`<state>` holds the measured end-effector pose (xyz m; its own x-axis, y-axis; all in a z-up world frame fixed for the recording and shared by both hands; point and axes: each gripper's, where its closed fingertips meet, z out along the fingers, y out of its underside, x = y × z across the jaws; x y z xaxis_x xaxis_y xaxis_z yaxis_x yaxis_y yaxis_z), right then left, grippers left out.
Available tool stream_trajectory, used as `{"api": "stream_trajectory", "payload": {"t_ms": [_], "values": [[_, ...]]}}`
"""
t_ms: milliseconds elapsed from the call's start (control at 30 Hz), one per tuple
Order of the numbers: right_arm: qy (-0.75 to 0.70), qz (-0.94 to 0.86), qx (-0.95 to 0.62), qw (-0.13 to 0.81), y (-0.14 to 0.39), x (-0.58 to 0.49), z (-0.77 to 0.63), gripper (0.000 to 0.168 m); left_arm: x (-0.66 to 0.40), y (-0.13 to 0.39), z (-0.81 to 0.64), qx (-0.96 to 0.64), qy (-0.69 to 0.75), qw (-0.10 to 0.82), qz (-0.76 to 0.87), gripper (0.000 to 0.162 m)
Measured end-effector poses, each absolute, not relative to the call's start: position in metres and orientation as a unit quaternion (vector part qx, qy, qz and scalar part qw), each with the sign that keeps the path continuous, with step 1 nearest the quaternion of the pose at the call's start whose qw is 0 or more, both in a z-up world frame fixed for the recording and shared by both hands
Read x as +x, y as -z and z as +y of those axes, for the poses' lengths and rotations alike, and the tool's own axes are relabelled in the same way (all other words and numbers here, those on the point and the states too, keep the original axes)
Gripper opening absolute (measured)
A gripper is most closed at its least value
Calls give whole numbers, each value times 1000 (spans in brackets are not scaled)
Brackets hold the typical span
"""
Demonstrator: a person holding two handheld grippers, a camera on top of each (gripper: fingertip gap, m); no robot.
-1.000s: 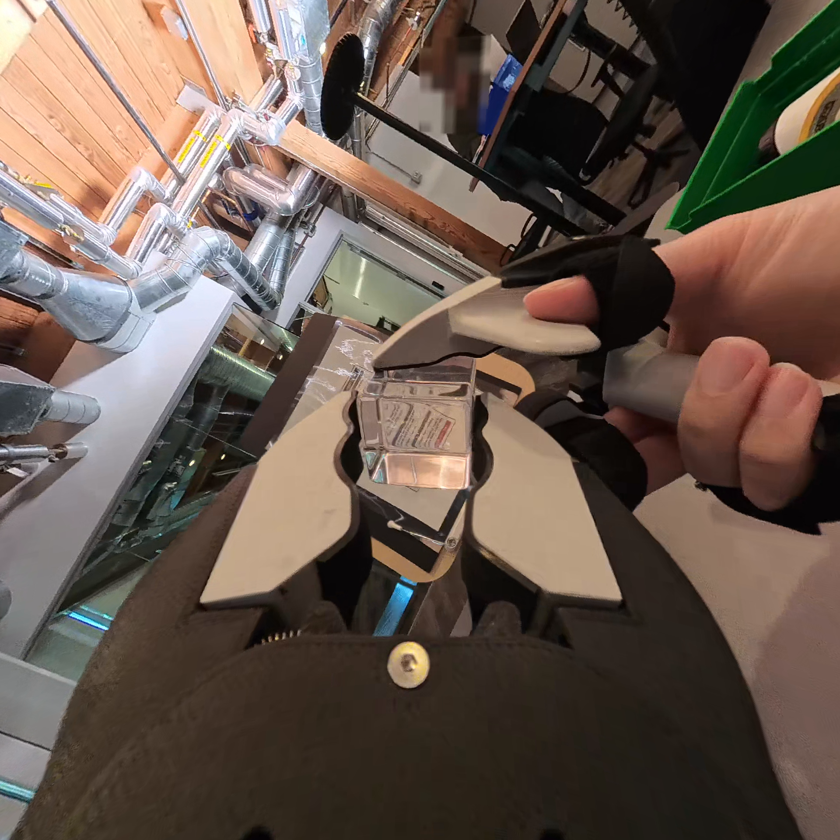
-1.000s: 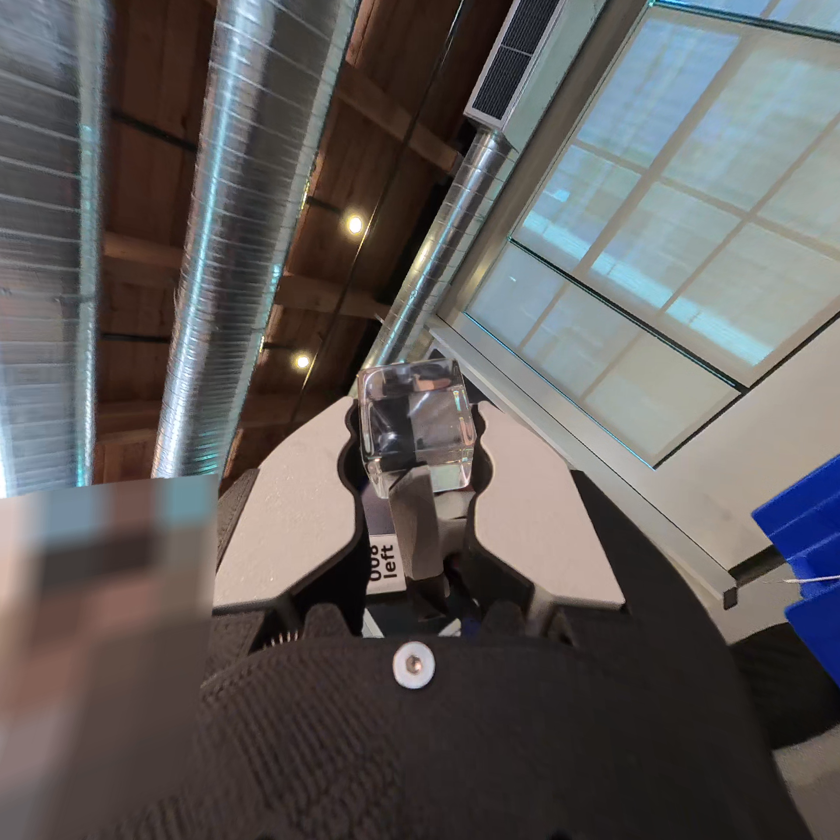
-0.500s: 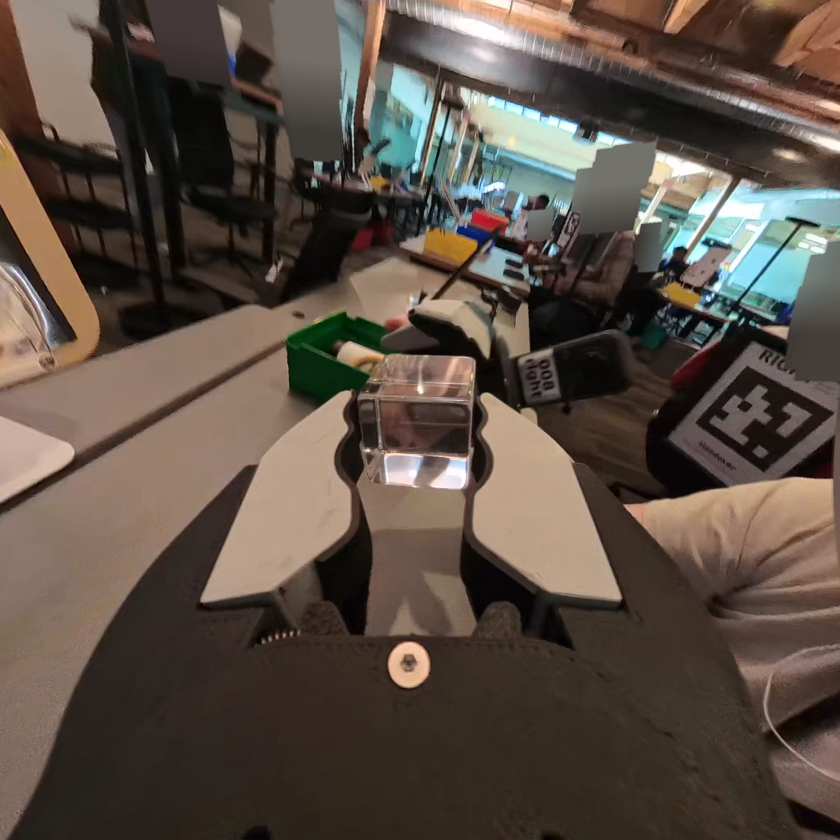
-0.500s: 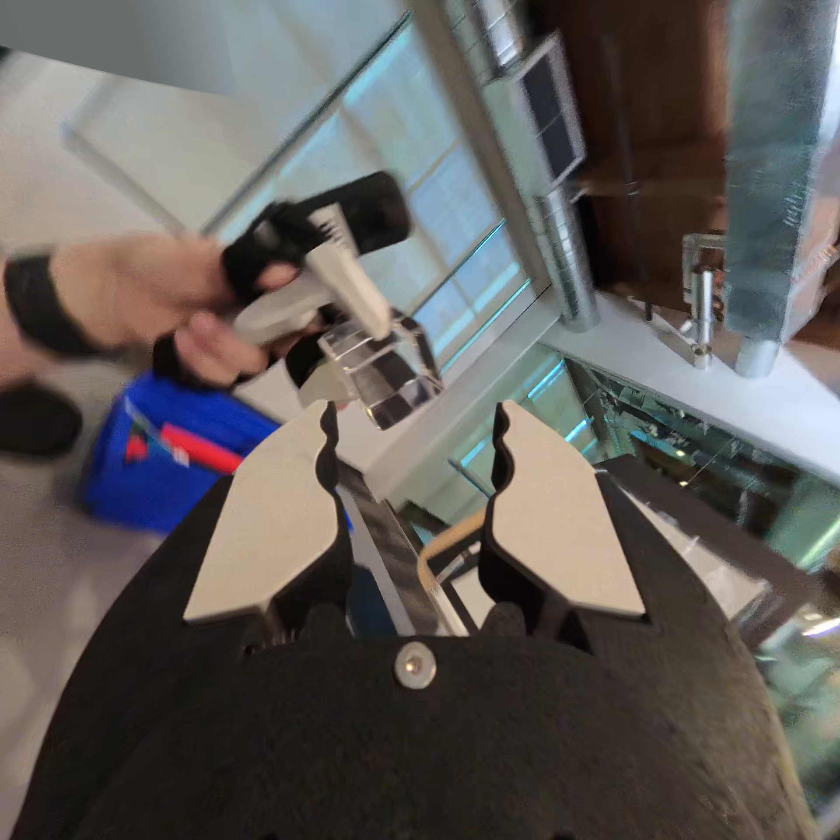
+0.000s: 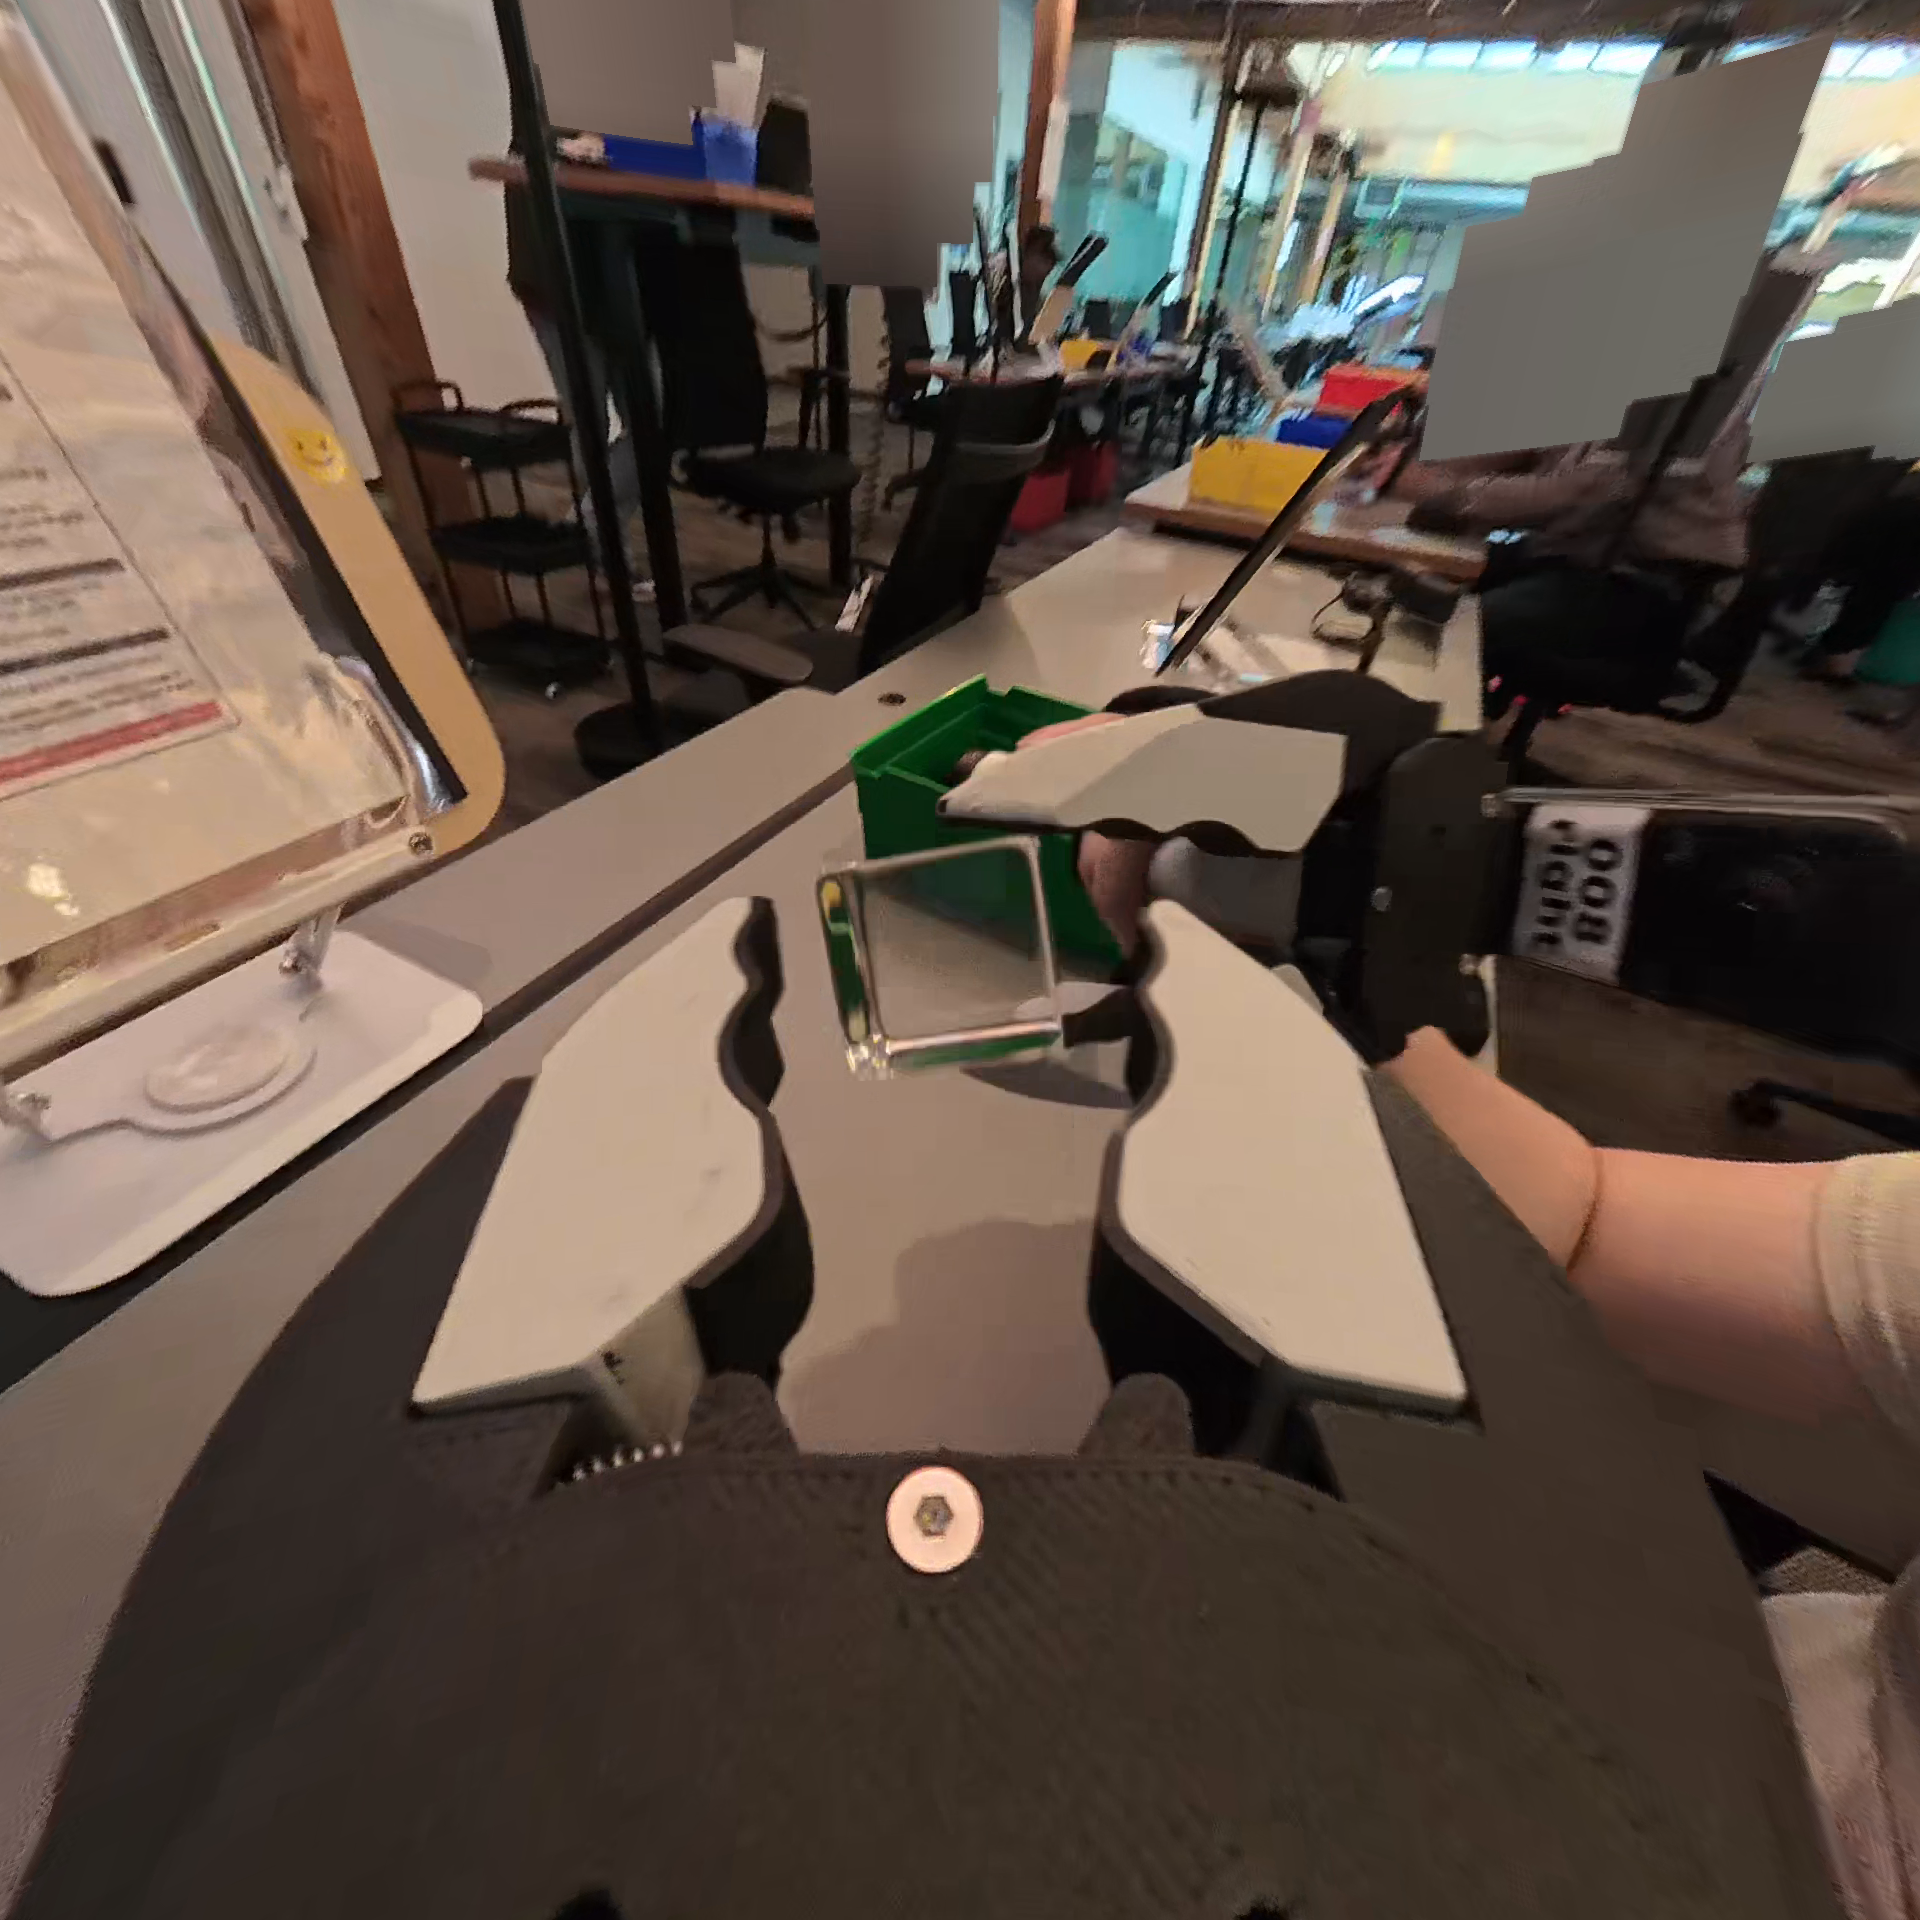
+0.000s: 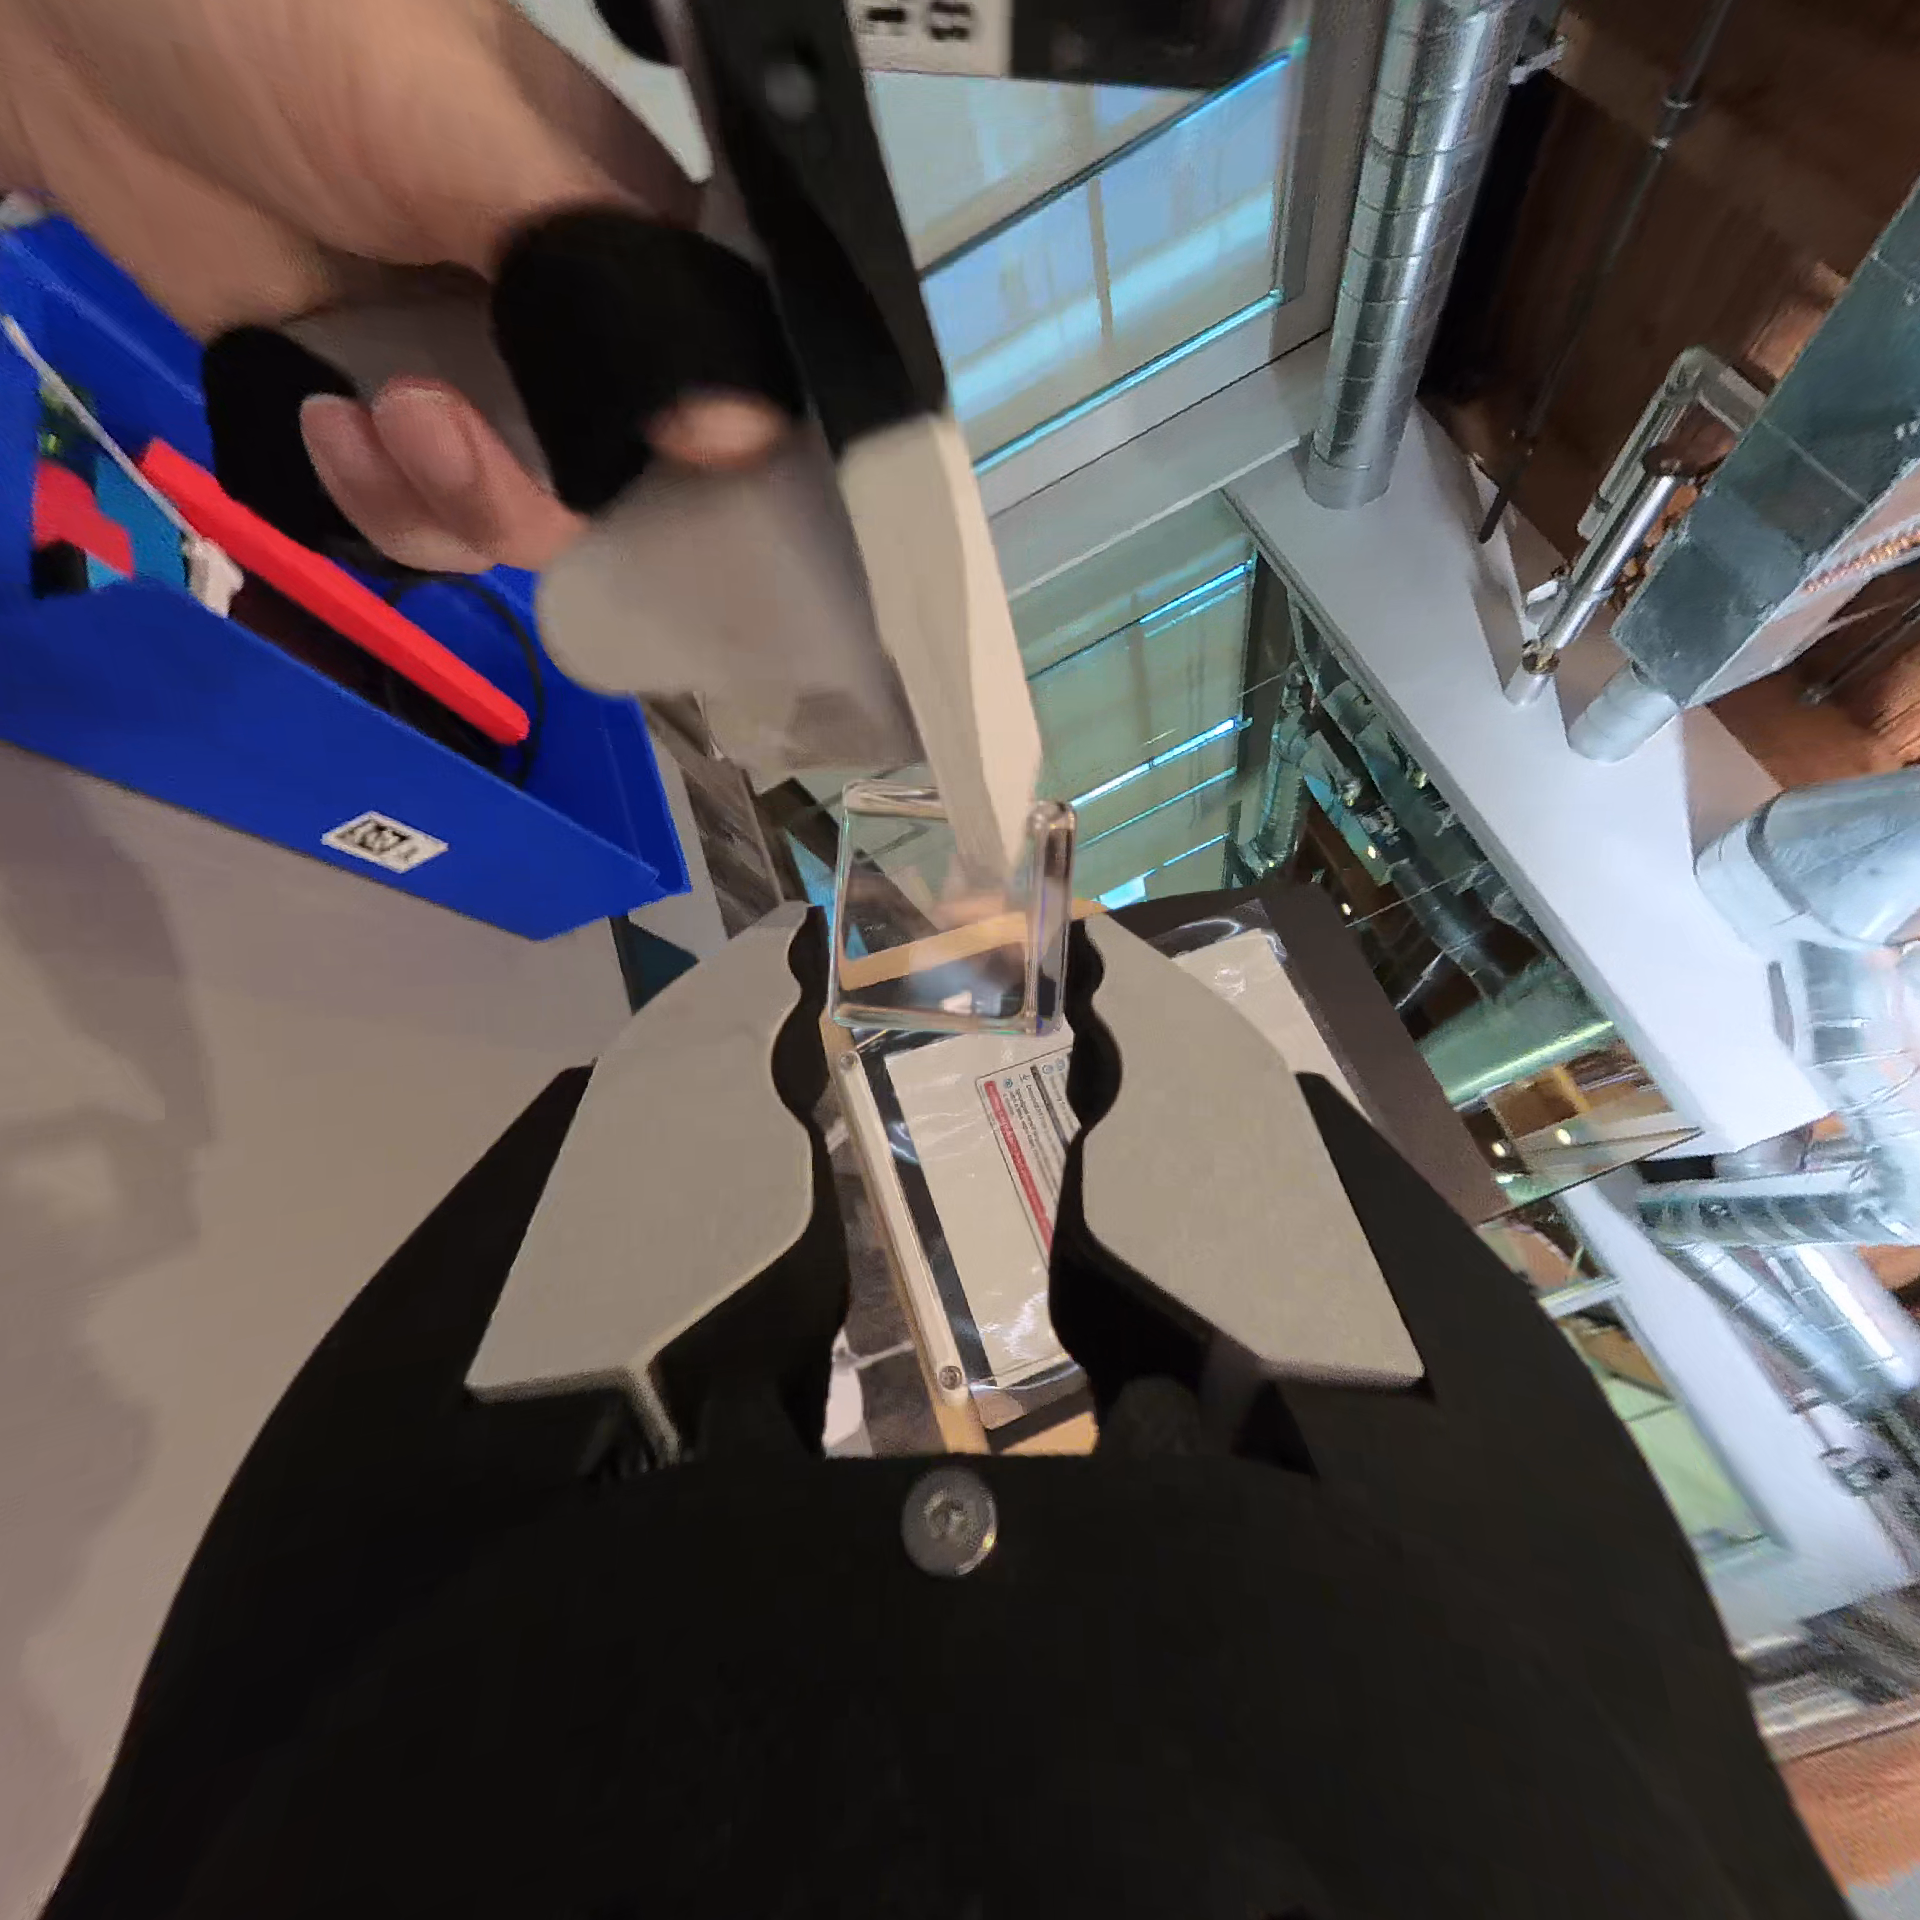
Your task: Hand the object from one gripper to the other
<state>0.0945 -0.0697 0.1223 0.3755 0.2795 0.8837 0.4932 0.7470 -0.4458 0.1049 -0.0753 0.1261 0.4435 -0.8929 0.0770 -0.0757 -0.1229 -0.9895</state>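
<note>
A clear cube (image 5: 940, 966) hangs in the air between both grippers. In the left wrist view my left gripper (image 5: 956, 909) is open, with its fingers standing clear on either side of the cube. My right gripper (image 5: 1013, 914) reaches in from the right, one finger above the cube and one below, and is shut on it. In the right wrist view the cube (image 6: 951, 935) sits between the tips of my right gripper (image 6: 945, 920). The left gripper (image 6: 935, 774) comes down from above, blurred, with its fingers beside the cube.
A grey table (image 5: 644, 831) lies below. A green bin (image 5: 935, 769) stands on it just behind the cube. A framed sign on a white base (image 5: 208, 1091) stands at the left. A blue bin (image 6: 260, 748) shows in the right wrist view. Only a small space, under 4 cm, lies between the two pairs of fingers.
Half a second ago my left gripper held the cube and the right was open and apart. Now the right has closed on the cube and the left has opened.
</note>
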Motion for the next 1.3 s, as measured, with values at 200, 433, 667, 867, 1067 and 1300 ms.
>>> {"api": "stream_trajectory", "payload": {"t_ms": [200, 433, 667, 867, 1067, 1300], "values": [[-337, -431, -311, 777, -171, 122, -101, 8, 92, -155, -103, -539, 321, 634, 452, 84], [-567, -243, -400, 678, -160, 150, -37, 0, 116, -128, -81, -547, 183, 675, 461, 33], [-408, -413, -487, 652, -123, 117, -42, 0, 84, -149, -59, -541, 182, 720, 395, 49], [-380, -703, -510, 319, 46, 28, -155, 8, 14, -187, -53, -539, 160, 774, 291, 50], [-277, -718, -562, 304, 149, -45, -178, 1, -39, -221, -66, -478, 255, 816, 204, 45], [-331, -697, -556, 310, 140, -57, -191, 7, -73, -225, -64, -459, 286, 823, 172, 44]]}}
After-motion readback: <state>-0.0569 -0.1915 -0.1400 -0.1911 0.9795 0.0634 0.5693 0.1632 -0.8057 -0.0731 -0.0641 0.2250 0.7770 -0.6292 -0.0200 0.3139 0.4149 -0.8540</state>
